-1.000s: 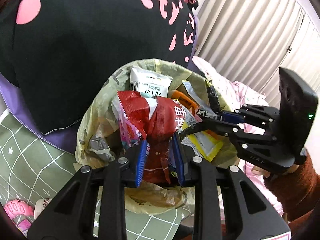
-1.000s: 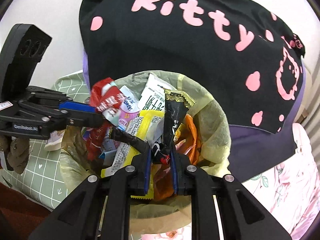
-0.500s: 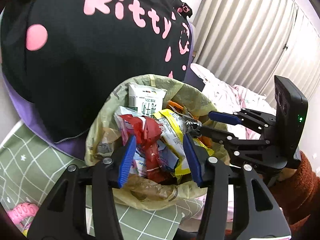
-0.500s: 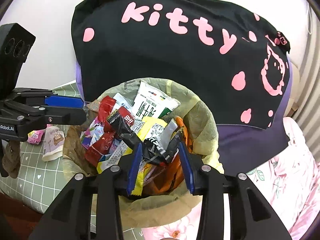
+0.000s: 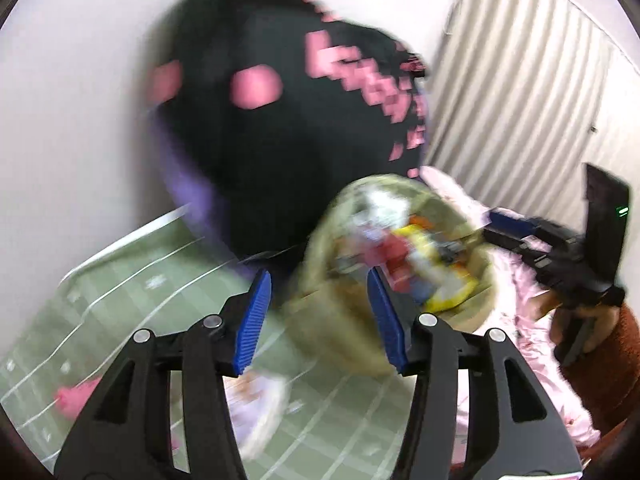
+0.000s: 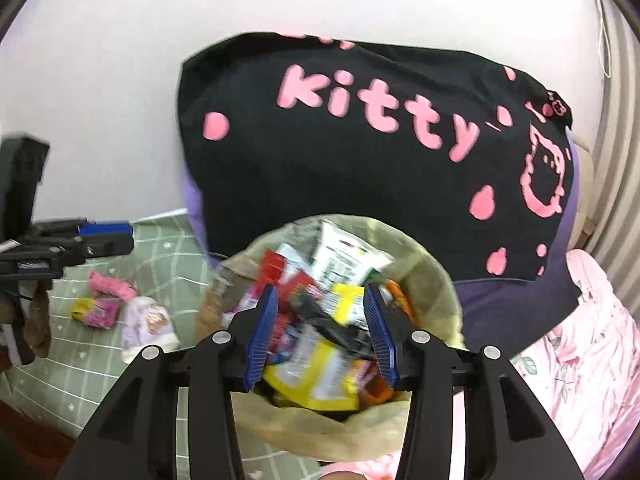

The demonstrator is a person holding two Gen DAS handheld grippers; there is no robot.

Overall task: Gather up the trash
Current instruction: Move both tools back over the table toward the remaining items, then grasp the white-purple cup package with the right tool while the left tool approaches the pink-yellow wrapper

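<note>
Black "kitty" cushion [image 6: 360, 152] fills upper centre, right-wrist view. Below it, centre frame: bin w/ yellowish liner [image 6: 436, 280], mouth facing up, packed w/ wrappers [image 6: 316, 376] lying at mixed angles, no shared long axis. Right gripper [image 6: 322, 330] over the bin, jaws just opened, spread, nothing pinched. Left gripper [image 5: 320, 316] lower centre in its blurred view, likewise just opened, empty, bin to its right. Loose trash [image 6: 146, 322] on green blanket [image 6: 84, 364], lower left.
</note>
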